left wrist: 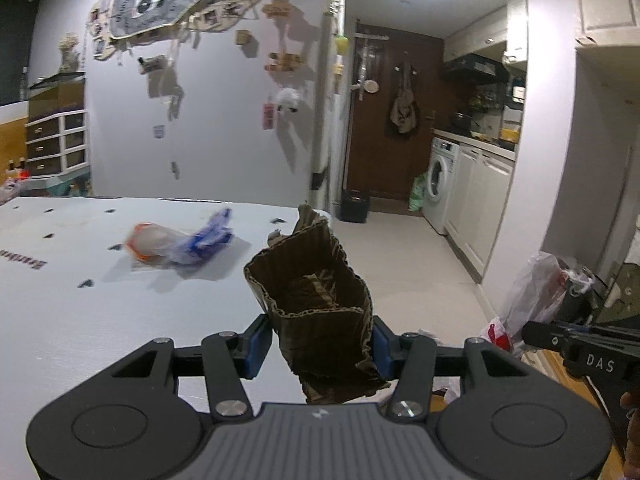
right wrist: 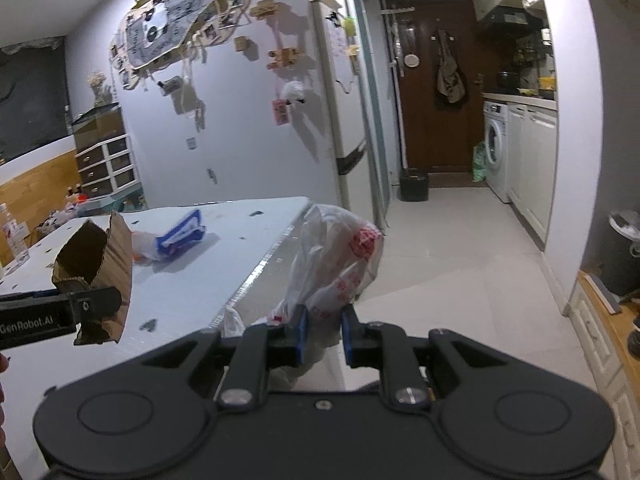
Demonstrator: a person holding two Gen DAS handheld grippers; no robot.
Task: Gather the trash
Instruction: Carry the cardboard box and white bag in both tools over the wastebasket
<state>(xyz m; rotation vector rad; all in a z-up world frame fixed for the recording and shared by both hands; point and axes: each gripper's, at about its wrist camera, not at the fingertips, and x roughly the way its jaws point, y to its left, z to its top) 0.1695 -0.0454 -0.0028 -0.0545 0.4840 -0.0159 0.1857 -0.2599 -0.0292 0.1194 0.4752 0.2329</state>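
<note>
My left gripper (left wrist: 320, 344) is shut on a crumpled piece of brown corrugated cardboard (left wrist: 316, 300), held above the right end of the white table (left wrist: 60, 320). The same cardboard (right wrist: 100, 264) shows at the left of the right wrist view, clamped in the left gripper (right wrist: 86, 306). My right gripper (right wrist: 324, 330) is shut on a white plastic bag with red print (right wrist: 340, 256), hanging beside the table's edge (right wrist: 256, 272). That bag (left wrist: 528, 292) and the right gripper (left wrist: 532, 332) appear at the right of the left wrist view. A blue-and-white wrapper with an orange-rimmed clear piece (left wrist: 180, 240) lies on the table.
A white wall with hung decorations (left wrist: 180, 20) stands behind the table. A tiled floor (right wrist: 440, 280) leads to a brown door (right wrist: 432, 80), a washing machine (right wrist: 496, 148) and white cabinets. A dark bin (right wrist: 414, 184) stands near the door, and another lined bin (right wrist: 624, 256) at the right.
</note>
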